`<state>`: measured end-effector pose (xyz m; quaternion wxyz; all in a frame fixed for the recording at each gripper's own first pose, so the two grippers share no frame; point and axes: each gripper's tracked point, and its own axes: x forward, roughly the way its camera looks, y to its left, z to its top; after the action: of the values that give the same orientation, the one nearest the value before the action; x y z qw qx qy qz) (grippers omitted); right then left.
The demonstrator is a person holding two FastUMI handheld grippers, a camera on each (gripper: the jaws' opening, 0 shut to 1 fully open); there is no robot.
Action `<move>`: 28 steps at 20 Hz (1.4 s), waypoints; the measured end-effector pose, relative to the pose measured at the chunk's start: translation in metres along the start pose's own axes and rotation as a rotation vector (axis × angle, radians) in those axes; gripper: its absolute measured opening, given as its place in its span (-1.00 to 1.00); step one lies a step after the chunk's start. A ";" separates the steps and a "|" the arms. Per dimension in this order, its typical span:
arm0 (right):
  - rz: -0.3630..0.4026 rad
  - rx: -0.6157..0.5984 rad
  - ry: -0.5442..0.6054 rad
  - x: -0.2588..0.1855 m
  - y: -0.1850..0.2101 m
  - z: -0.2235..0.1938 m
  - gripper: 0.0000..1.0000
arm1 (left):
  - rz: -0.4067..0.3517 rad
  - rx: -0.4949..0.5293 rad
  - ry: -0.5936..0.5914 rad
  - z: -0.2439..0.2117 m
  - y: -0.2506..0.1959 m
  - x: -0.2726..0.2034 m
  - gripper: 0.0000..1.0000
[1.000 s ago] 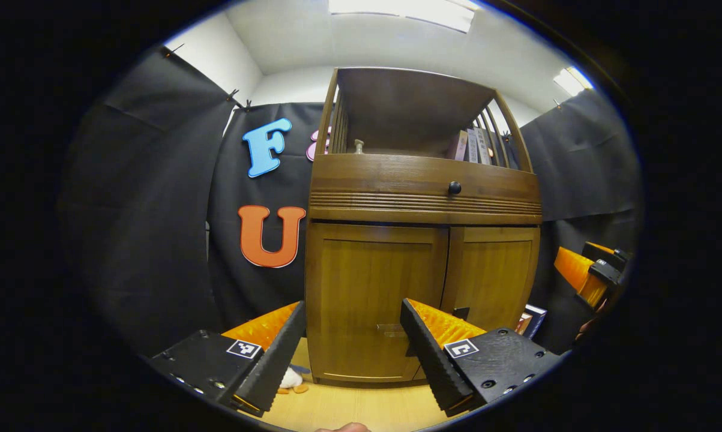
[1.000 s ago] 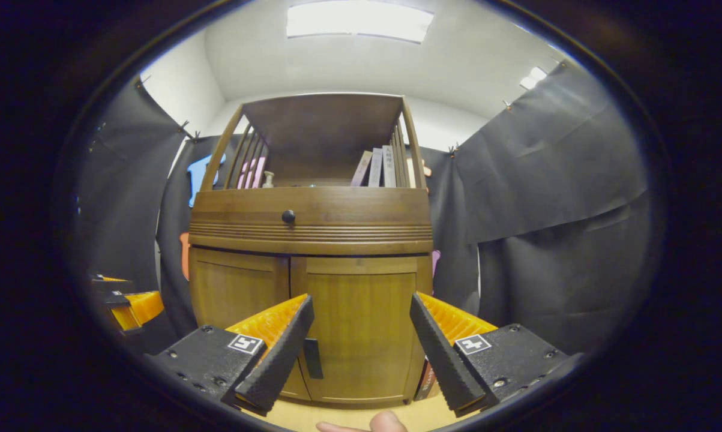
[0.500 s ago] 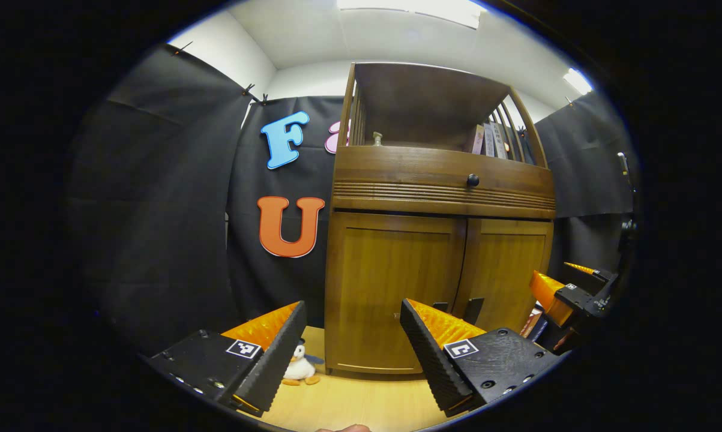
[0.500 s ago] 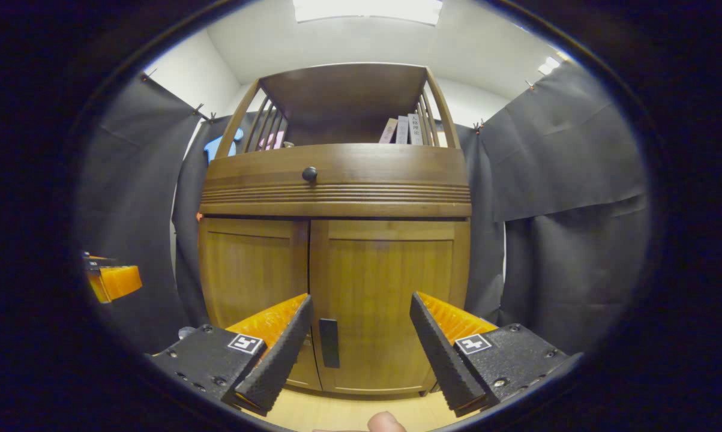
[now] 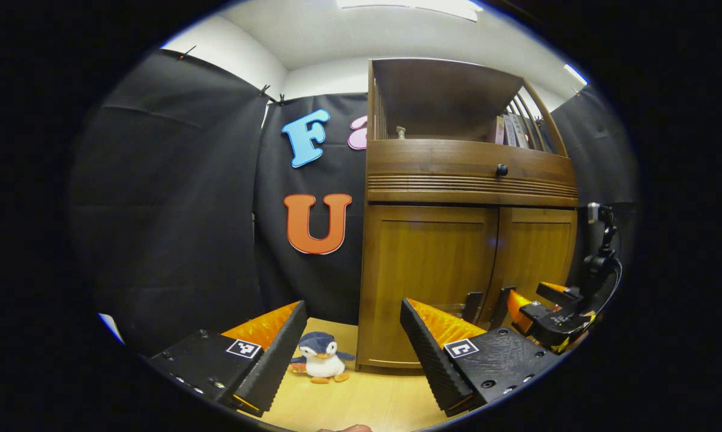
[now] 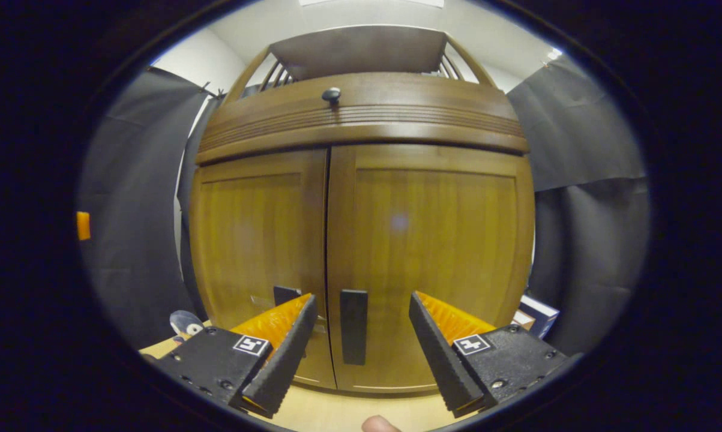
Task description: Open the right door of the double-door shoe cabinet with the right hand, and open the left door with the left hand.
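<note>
The wooden shoe cabinet stands with both doors shut. In the right gripper view the right door is close ahead. Its dark vertical handle lines up between the open fingers of my right gripper, nearer the left finger. The left door has its own handle partly behind that finger. In the left gripper view my left gripper is open, empty and well short of the left door. The right gripper hangs just in front of the two handles.
A stuffed penguin sits on the wooden floor left of the cabinet. A drawer with a black knob runs above the doors. Books lie at the cabinet's right foot. Black cloth walls stand on both sides.
My right gripper has come much closer to the cabinet, and the right door's handle now sits between its fingers in view. My left gripper swung left, bringing the penguin into sight.
</note>
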<state>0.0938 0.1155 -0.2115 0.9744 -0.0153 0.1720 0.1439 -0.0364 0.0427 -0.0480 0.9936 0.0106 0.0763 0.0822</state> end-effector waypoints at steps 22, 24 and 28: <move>-0.025 -0.001 0.178 0.050 0.008 -0.046 -0.35 | 0.003 0.015 0.014 -0.005 -0.007 0.001 0.89; -0.015 0.007 0.191 0.047 0.008 -0.045 -0.38 | -0.003 0.013 0.011 -0.005 -0.010 -0.004 0.89; 0.004 0.010 0.202 0.044 0.008 -0.042 -0.39 | -0.016 0.009 0.014 -0.006 -0.016 -0.007 0.89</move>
<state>0.1175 0.1323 -0.2657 0.9519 -0.0244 0.2700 0.1426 -0.0419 0.0257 -0.0536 0.9936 0.0141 0.0839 0.0740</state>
